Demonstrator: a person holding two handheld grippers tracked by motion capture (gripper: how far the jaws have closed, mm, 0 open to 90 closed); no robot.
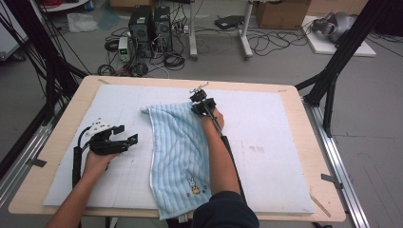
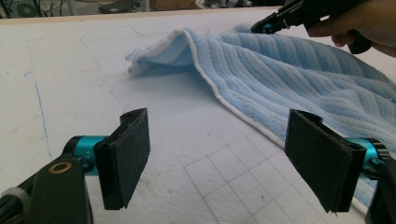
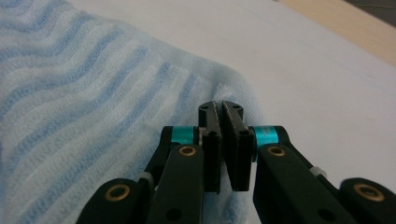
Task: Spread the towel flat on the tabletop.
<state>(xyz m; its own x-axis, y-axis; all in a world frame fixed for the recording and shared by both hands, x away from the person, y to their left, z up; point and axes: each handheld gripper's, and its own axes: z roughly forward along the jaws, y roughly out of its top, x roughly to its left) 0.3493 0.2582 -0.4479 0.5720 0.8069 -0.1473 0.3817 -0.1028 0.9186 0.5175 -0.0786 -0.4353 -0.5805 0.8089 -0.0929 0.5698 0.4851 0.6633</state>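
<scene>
High view: blue towel (image 1: 183, 159) spread lengthwise on the white-padded counter (image 1: 280, 142), near end hanging off the front edge, far left corner rumpled; nothing folded yet, so early going. Right gripper (image 1: 198, 97) down at the towel's far right corner. Left gripper (image 1: 127, 134) parked left of the cloth, apart from it.

Left gripper view: jaws wide apart, nothing between them; towel edge (image 2: 243, 114) just ahead and right, untouched.

Right gripper view: jaws pressed together over the towel corner (image 3: 219, 81); cloth probably pinched, though the fold is hard to make out.
</scene>
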